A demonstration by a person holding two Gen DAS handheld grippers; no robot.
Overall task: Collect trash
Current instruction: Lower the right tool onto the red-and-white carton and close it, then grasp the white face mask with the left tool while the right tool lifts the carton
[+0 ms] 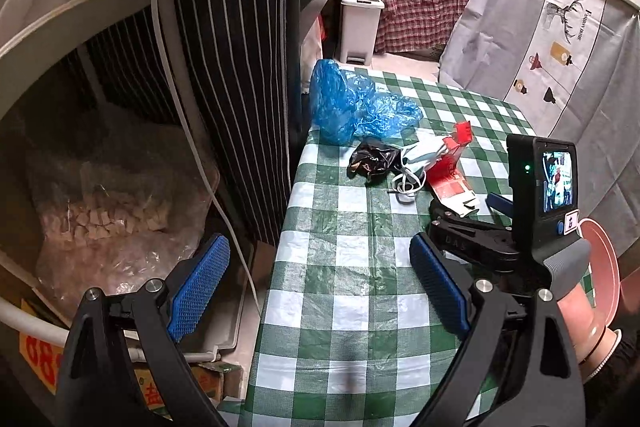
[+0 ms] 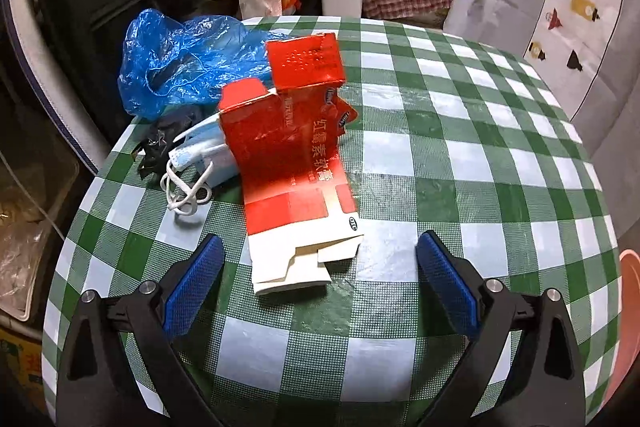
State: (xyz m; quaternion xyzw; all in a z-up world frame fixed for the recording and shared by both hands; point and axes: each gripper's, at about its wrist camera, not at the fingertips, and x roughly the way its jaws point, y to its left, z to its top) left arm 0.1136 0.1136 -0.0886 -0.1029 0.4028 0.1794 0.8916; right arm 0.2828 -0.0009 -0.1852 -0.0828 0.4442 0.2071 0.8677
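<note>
Four pieces of trash are heaped on the checked tablecloth (image 2: 400, 155): a blue bag (image 2: 180, 67), black wrapper (image 1: 370, 159), face mask (image 2: 200, 159) and red carton (image 2: 292, 163). Right gripper (image 2: 320, 267) is held wide open just before the carton, gripping nothing. Left gripper (image 1: 320, 275) is spread open, empty, at the table edge.

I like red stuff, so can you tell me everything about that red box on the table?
The red box is thin cardboard, red on top fading to white at the near end, with Chinese writing along its side. It is opened and squashed nearly flat, its flaps sticking out at both ends. It lies on the green checked tablecloth, leaning against a blue face mask beside it. Nothing holds it; the right tongs stand open around its near end.
</note>
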